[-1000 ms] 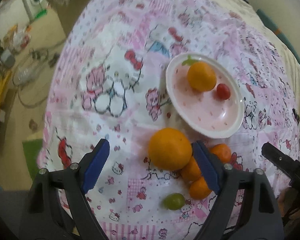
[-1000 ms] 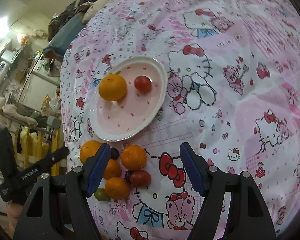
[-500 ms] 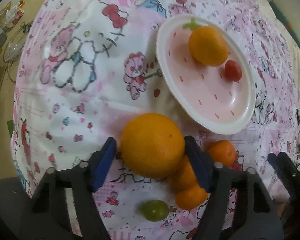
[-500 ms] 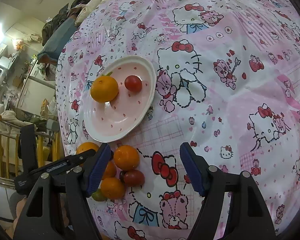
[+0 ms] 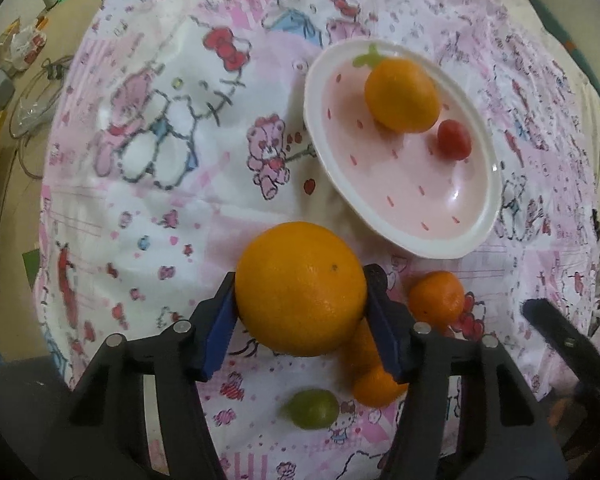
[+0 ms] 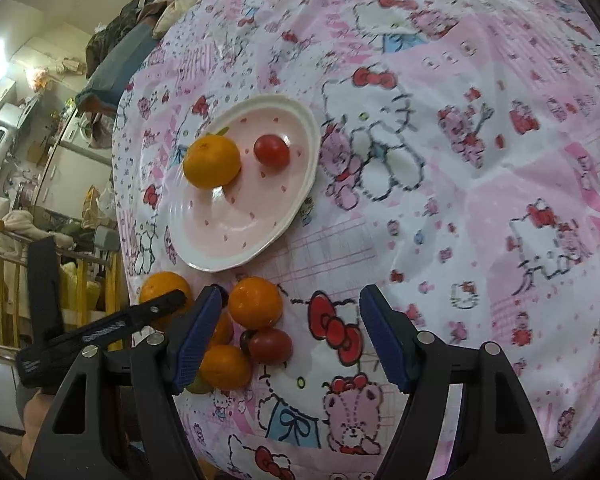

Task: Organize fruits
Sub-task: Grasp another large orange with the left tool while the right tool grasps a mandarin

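My left gripper (image 5: 300,312) is shut on a large orange (image 5: 300,288), held just in front of the pink strawberry plate (image 5: 476,236). The plate holds a mandarin (image 5: 402,94) and a cherry tomato (image 5: 454,140). Several mandarins (image 5: 436,296) and a green grape (image 5: 312,408) lie on the cloth beside the orange. In the right wrist view my right gripper (image 6: 292,336) is open and empty above the cloth, with a mandarin (image 6: 256,302) and a dark red tomato (image 6: 270,345) between its fingers. The plate (image 6: 300,204) lies beyond.
The pink Hello Kitty cloth (image 6: 480,160) covers a round table. The table edge drops at the left to a floor with cables and clutter (image 5: 16,80). Shelves and furniture (image 6: 28,200) stand beyond the table edge in the right wrist view.
My left gripper has come down around the large orange and closed on it. The right gripper has stayed open and shifted only slightly.
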The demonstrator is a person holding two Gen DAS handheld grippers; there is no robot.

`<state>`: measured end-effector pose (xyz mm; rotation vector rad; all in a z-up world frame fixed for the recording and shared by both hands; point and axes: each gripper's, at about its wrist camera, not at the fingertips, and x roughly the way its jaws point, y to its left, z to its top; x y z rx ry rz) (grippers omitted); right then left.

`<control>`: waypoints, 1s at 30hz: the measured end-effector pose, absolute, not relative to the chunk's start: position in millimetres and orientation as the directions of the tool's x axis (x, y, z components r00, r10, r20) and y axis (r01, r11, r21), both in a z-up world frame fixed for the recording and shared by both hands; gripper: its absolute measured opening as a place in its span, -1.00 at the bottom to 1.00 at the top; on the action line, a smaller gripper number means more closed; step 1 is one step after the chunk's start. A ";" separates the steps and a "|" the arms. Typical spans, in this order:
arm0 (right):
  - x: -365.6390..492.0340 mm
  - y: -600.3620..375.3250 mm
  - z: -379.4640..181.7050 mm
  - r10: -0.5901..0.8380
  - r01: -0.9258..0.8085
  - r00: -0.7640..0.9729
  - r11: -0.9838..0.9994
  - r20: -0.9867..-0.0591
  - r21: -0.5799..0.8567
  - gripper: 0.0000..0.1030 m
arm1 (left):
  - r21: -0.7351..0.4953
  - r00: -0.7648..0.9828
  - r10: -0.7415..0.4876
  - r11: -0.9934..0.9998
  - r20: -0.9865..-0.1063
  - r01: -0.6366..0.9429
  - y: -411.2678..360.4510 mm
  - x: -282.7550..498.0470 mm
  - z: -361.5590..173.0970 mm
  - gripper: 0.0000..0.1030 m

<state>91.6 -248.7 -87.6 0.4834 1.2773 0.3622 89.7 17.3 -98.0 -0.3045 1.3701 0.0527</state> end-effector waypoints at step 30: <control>104.8 -178.8 -119.6 0.444 -0.182 0.107 0.888 -0.890 0.422 -0.15 | -0.184 0.310 -0.128 0.970 -0.942 -0.159 31.1 80.4 -67.8 0.10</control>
